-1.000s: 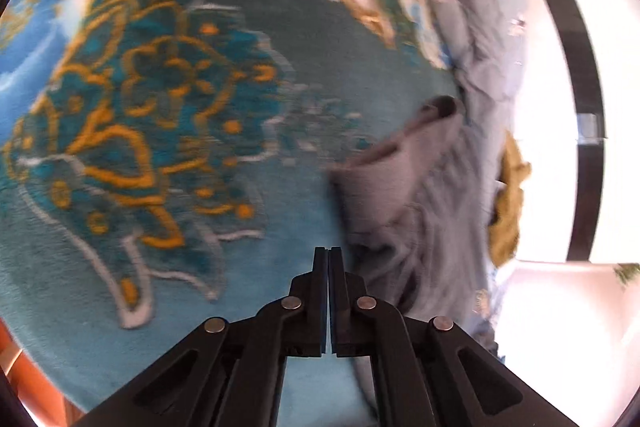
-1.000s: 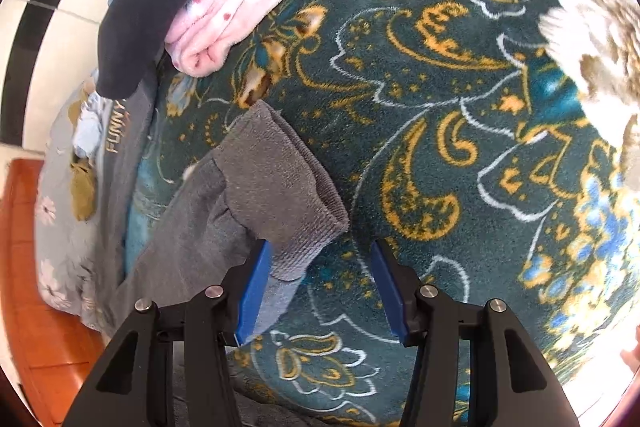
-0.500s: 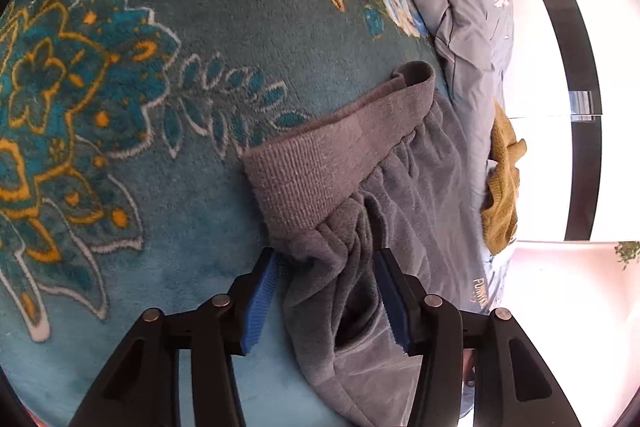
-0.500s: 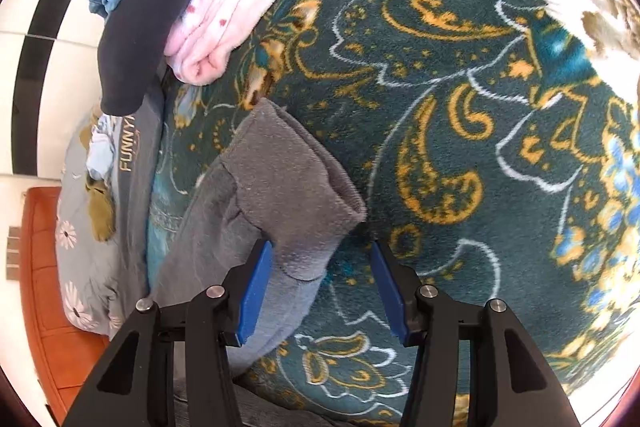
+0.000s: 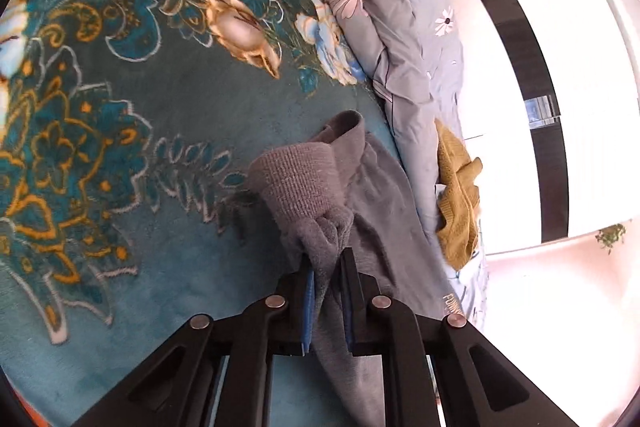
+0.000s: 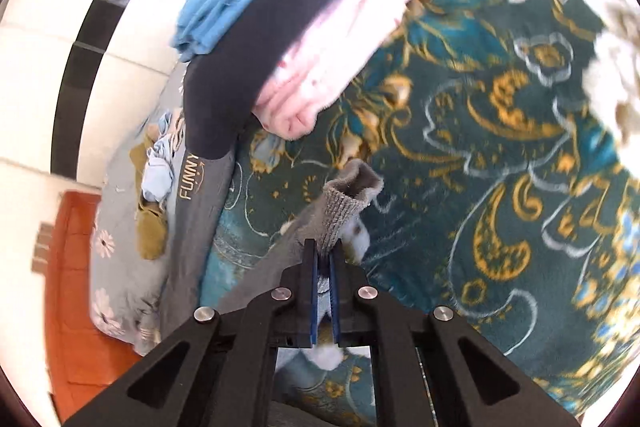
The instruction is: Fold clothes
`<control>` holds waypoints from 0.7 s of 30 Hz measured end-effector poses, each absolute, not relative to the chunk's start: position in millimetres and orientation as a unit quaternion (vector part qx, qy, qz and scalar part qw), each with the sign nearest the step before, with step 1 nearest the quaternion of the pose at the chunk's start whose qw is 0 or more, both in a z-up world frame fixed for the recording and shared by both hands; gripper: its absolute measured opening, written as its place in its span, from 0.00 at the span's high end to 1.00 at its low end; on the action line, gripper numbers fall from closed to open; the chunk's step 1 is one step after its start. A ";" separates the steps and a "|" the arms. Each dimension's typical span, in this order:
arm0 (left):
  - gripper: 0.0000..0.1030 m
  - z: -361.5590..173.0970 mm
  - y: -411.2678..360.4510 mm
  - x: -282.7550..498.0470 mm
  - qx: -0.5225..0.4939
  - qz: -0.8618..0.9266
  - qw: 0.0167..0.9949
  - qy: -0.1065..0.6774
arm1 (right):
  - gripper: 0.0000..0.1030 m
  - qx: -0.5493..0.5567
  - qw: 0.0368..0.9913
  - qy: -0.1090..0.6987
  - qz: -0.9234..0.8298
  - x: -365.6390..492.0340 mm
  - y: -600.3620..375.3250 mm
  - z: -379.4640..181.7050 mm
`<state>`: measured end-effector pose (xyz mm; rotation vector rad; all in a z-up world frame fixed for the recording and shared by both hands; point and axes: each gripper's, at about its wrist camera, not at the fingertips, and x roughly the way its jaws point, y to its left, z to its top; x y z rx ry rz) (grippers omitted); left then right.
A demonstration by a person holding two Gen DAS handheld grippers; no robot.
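Already both grippers have a hold on the grey garment (image 5: 376,195), which lies on the teal floral blanket (image 5: 120,147), its body trailing toward the blanket's edge. The left gripper (image 5: 326,267) is clenched on bunched cloth just below one ribbed cuff (image 5: 296,183); the right gripper (image 6: 323,251) is clamped on the other ribbed cuff (image 6: 344,207). Beyond the right-hand cuff sits a folded stack (image 6: 304,7), so some clothes look done. This garment seems barely started: gripped, not yet folded.

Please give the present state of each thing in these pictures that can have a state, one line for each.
left gripper: shut on grey garment.
right gripper: shut on grey garment.
grey garment: unfolded, ribbed cuffs bunched at the fingers.
pink garment: folded, in the pile.
mustard garment: crumpled, unfolded.
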<state>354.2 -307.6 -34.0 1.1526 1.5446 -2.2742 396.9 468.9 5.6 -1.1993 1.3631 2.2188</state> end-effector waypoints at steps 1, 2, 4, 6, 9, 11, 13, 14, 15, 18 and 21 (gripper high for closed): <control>0.88 -39.1 -307.6 359.3 0.392 -0.760 0.086 0.511 | 0.96 -0.427 0.147 0.470 0.758 398.9 469.2 -3.5; 0.89 -49.8 -309.0 363.4 0.401 -0.751 0.096 0.516 | 0.96 -0.442 0.158 0.473 0.746 401.1 469.9 -15.5; 0.89 -73.9 -312.6 371.7 0.418 -0.726 0.116 0.533 | 0.96 -0.458 0.171 0.487 0.724 406.7 471.4 -32.6; 0.89 -81.6 -312.3 379.3 0.420 -0.722 0.124 0.535 | 0.96 -0.460 0.175 0.493 0.717 411.7 473.0 -39.7; 0.90 -78.2 -311.6 370.4 0.423 -0.725 0.122 0.530 | 0.96 -0.458 0.167 0.487 0.725 405.9 471.8 -31.6; 0.90 -70.7 -312.9 363.3 0.419 -0.725 0.115 0.534 | 0.96 -0.445 0.151 0.484 0.738 398.6 470.1 -17.4; 0.90 -58.1 -313.8 354.6 0.412 -0.728 0.103 0.539 | 0.96 -0.430 0.131 0.478 0.755 386.1 466.7 1.0; 0.90 -51.7 -314.2 350.3 0.408 -0.729 0.098 0.541 | 0.96 -0.423 0.119 0.474 0.763 377.9 464.1 11.6; 0.90 -44.1 -314.7 345.5 0.404 -0.731 0.093 0.543 | 0.96 -0.416 0.108 0.468 0.772 369.3 461.3 22.5; 0.90 -21.3 -316.8 329.2 0.392 -0.734 0.081 0.549 | 0.96 -0.390 0.078 0.452 0.798 334.9 452.0 58.7; 0.90 -6.0 -321.1 309.5 0.382 -0.732 0.079 0.558 | 0.96 -0.363 0.054 0.445 0.817 311.4 448.6 91.9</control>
